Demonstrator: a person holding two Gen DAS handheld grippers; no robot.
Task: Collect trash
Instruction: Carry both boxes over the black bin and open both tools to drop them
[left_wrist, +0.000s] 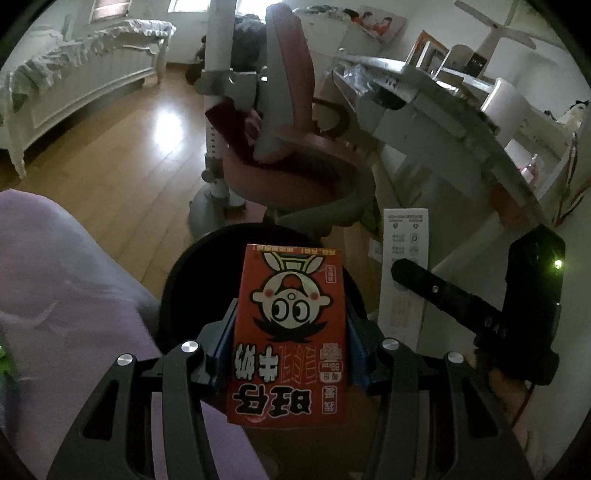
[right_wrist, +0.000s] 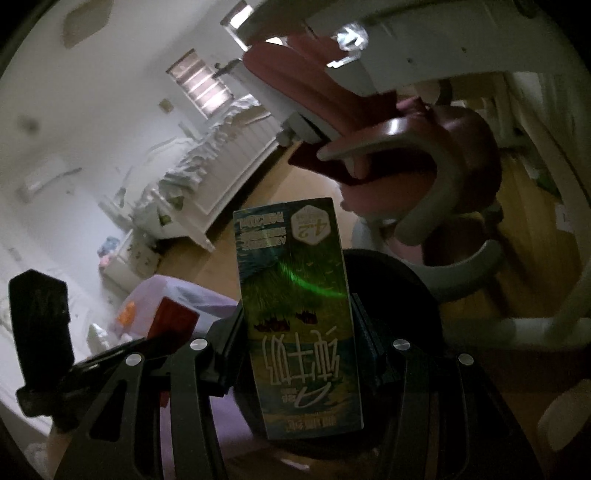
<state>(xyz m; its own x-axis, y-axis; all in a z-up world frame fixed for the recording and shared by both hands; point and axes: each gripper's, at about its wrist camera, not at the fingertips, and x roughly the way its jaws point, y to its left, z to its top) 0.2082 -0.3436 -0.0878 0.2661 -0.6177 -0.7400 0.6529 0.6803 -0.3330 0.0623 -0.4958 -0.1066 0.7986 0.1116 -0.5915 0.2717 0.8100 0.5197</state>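
Red milk box (left_wrist: 288, 332) sits squeezed in our left gripper (left_wrist: 290, 325), green milk box (right_wrist: 299, 317) in our right gripper (right_wrist: 301, 325). We think both are light and squashy, so we hold their flat sides over the black bin (left_wrist: 192, 280).

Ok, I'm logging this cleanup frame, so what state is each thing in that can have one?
Left tongs: shut on the red milk carton.
Red milk carton: held, print upside down, above the bin.
Right tongs: shut on the green milk carton.
Green milk carton: held, print upside down, above the bin.
Black bin: open-topped, below both cartons.
Pink chair: unoccupied.
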